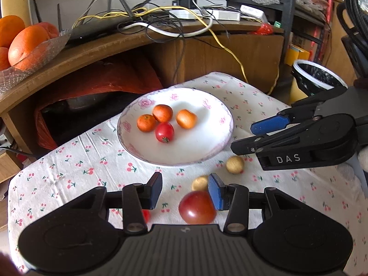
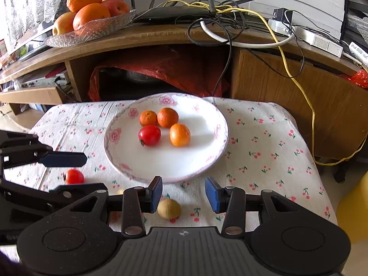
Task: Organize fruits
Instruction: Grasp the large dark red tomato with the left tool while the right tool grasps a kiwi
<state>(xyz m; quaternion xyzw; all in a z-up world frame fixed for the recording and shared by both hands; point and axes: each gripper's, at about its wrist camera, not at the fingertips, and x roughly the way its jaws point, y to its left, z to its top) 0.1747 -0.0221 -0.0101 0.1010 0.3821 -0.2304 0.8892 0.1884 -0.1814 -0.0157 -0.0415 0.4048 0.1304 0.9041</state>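
A white flowered plate (image 1: pixel 207 147) (image 2: pixel 128 158) on the cherry-print cloth holds three small oranges (image 1: pixel 186 119) (image 2: pixel 179 135) and a red cherry tomato (image 1: pixel 164 132) (image 2: pixel 149 135). My left gripper (image 1: pixel 185 192) is open; a larger red tomato (image 1: pixel 197 207) lies on the cloth between its fingers, nearer the right one. Two tan longans (image 1: pixel 234 164) (image 1: pixel 200 183) lie ahead to the right. A small red tomato (image 1: pixel 146 215) (image 2: pixel 74 176) lies by the left finger. My right gripper (image 2: pixel 183 194) is open, with a tan longan (image 2: pixel 169 208) on the cloth just inside its left finger.
A wooden desk (image 2: pixel 161 36) behind carries a glass bowl of big oranges and apples (image 2: pixel 89 16), a router and tangled cables (image 2: pixel 230 18). A lined bin (image 1: pixel 317 76) stands at the right. The right gripper shows in the left wrist view (image 1: pixel 260 135).
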